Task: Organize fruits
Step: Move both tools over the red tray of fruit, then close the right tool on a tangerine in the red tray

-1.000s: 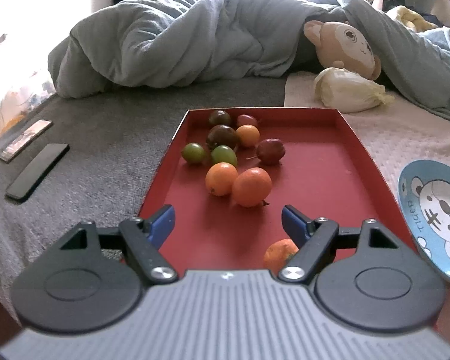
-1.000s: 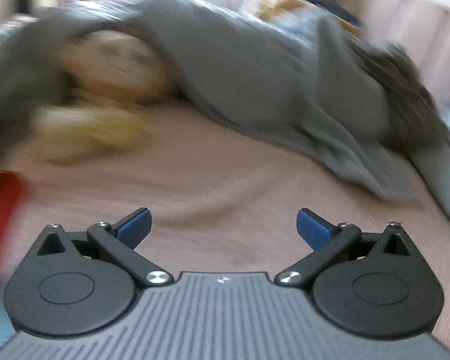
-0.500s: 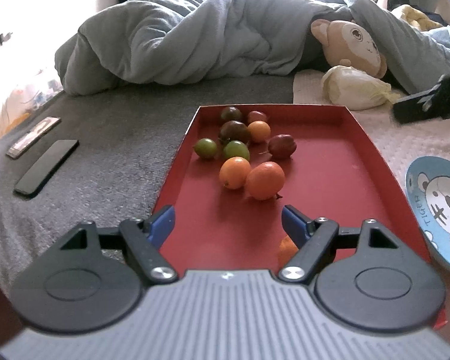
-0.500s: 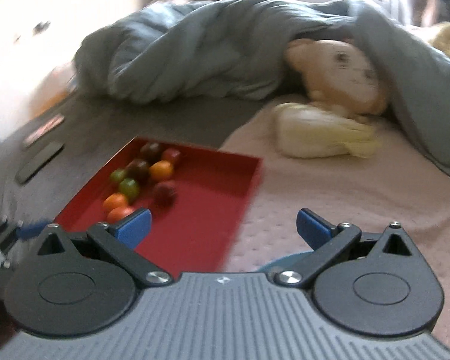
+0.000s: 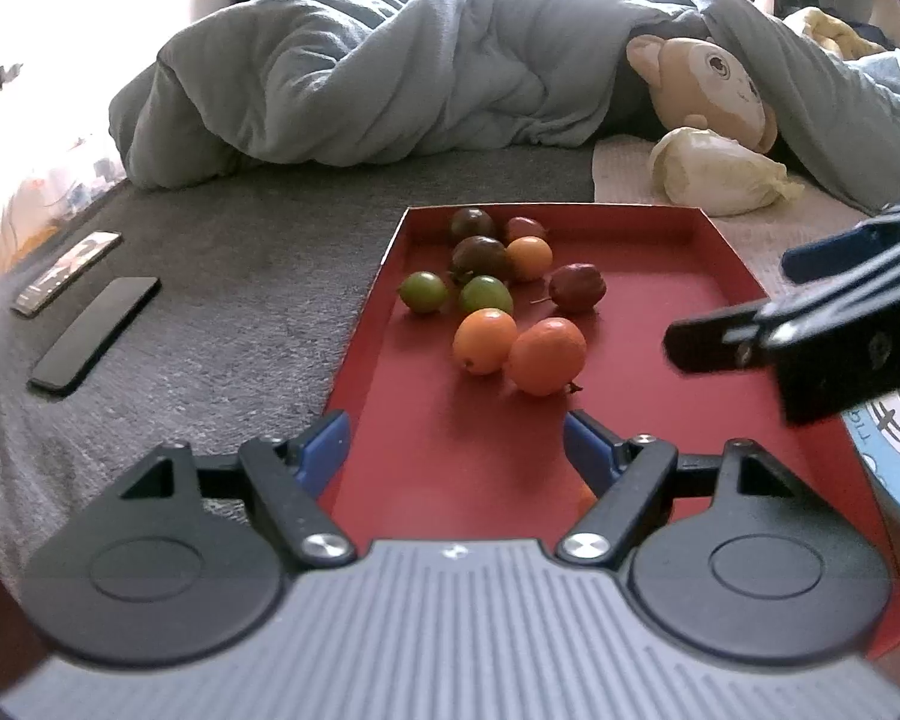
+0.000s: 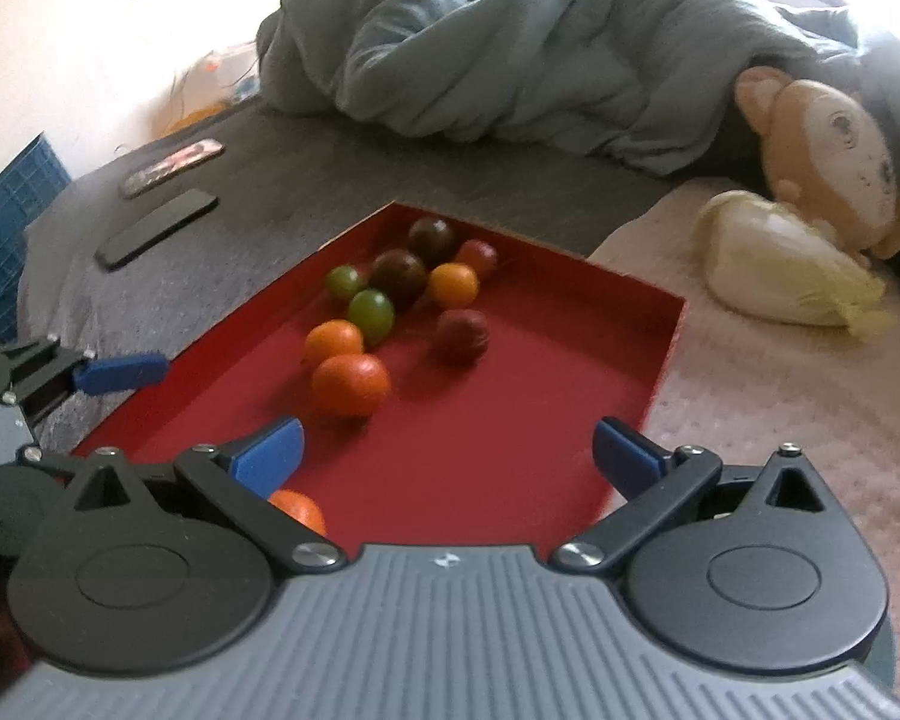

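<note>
— Where were the fruits when you looked?

— In the red tray (image 5: 678,312) on the bed (image 5: 222,300). Most sat bunched toward its far left corner: two dark plums (image 5: 479,257), a small red fruit (image 5: 523,229), a small orange (image 5: 529,258), two green fruits (image 5: 424,292) and a red plum (image 5: 577,287) a little to the right of them. Nearer to me lay two bigger oranges (image 5: 546,356), touching side by side. One more orange (image 6: 297,510) lay apart from the rest at the near end of the tray, half hidden behind my right tool's left finger.

— And your tools?

— My left hand-held gripper (image 5: 456,444) hung over the near end of the tray, its blue-tipped fingers spread wide with nothing between them. My right hand-held gripper (image 6: 447,450) was the same, fingers apart and empty, aimed across the tray from the near right. In the left view it showed as a dark block at the right edge, above the tray's right wall.

— What else was on the bed?

— A blue plate (image 5: 897,450) with a cartoon print lay just right of the tray. Beyond the tray's far right corner sat a pale cabbage (image 5: 717,174) against a plush monkey (image 5: 705,90), with a rumpled grey-blue duvet (image 5: 390,72) heaped across the far side. Two phones (image 5: 93,330) lay well off to the left on the grey blanket, and a blue crate (image 6: 12,192) stood at the far left edge in the right view.
</note>
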`<state>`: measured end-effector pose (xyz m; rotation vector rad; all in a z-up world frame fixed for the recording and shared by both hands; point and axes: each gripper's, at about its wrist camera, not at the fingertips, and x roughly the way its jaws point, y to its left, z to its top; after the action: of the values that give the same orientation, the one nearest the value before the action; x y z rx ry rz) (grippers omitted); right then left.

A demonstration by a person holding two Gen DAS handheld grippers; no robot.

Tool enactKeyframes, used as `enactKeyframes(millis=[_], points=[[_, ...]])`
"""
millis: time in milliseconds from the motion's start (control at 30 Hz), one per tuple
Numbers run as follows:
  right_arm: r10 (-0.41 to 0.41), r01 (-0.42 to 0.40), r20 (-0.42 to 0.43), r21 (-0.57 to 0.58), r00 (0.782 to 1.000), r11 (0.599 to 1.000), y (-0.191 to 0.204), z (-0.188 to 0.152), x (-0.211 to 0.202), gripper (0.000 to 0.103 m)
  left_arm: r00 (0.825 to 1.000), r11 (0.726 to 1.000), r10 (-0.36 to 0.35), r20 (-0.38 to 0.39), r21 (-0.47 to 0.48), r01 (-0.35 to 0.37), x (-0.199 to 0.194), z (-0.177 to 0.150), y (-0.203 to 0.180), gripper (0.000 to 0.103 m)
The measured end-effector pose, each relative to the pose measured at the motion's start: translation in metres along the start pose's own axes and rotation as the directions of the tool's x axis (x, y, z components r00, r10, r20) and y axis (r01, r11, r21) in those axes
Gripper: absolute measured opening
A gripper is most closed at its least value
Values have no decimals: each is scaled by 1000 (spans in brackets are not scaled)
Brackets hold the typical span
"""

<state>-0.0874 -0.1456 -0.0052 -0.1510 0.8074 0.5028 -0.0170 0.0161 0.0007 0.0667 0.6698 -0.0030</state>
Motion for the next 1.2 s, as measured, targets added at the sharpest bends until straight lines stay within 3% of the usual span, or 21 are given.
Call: enactKeyframes(millis=[433,900,1067,1200], points=[[34,-34,-12,26,999,999,15,11,32,99,1000,1000,-11,-1,23,11,2,-1,2,80],[40,-40,-80,-6,996,999,32,17,71,91,999,998,-38,2,57,38,2,-4,1,80],[37,-38,-106,-8,994,999,31,15,79,81,999,998,-42,-5,46,43,4,-3,3,80],[41,-41,-114,-1,993,999,30,15,82,79,999,998,-46,-9,42,46,6,-3,4,80]])
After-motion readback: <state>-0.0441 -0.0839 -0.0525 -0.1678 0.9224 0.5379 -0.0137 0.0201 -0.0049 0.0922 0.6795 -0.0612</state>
